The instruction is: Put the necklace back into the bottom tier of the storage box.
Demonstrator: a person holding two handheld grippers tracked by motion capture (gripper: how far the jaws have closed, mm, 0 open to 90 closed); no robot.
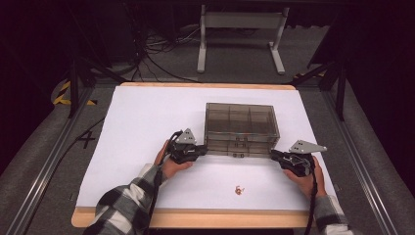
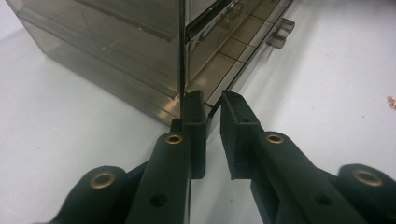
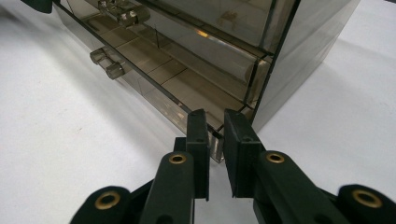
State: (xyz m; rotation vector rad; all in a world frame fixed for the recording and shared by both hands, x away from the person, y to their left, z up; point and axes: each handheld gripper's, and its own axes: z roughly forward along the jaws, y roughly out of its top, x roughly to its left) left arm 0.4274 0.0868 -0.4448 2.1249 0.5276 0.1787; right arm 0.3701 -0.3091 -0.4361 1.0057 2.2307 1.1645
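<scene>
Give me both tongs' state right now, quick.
Left tongs: closed on the smoky drawer box's bottom drawer front, near corner.
Right tongs: closed on that drawer's other front corner.

A small reddish scrap [image 1: 239,190] lies on the white sheet [image 1: 147,122] near its front edge, well apart from everything else. The sheet covers a wooden table [image 1: 205,218]. Beyond it, a white desk frame [image 1: 240,34] stands on the grey floor beside tangled black cables [image 1: 151,49].
</scene>
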